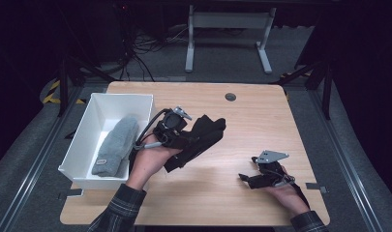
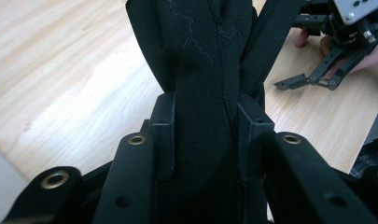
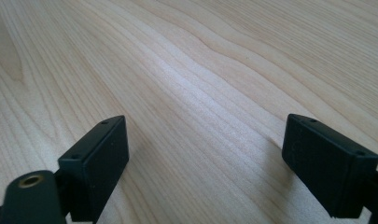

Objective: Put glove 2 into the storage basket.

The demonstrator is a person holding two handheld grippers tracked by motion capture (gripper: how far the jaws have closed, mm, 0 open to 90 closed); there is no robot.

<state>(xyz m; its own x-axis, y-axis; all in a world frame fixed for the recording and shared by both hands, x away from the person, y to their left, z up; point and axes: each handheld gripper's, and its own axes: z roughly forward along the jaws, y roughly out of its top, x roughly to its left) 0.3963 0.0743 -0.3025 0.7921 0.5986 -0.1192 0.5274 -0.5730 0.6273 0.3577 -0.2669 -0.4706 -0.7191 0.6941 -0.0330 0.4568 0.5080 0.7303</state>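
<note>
My left gripper [image 1: 186,137] is shut on a black fabric glove [image 1: 201,135] and holds it just above the wooden table [image 1: 242,116], right of the white bin. In the left gripper view the black glove [image 2: 200,70] is pinched between the two jaws of my left gripper [image 2: 204,126] and stands up past them. My right gripper [image 1: 246,179] rests low over the table's front right, open, with nothing between its fingers; in the right gripper view my right gripper [image 3: 205,158] has its jaws spread wide over bare wood. A grey knit item [image 1: 115,145] lies in the bin.
The white rectangular bin [image 1: 82,140] sits at the table's left edge, partly overhanging. A round cable grommet [image 1: 230,96] is near the far edge. Beyond the table stand a white desk frame [image 1: 227,38] and cables on a dark floor.
</note>
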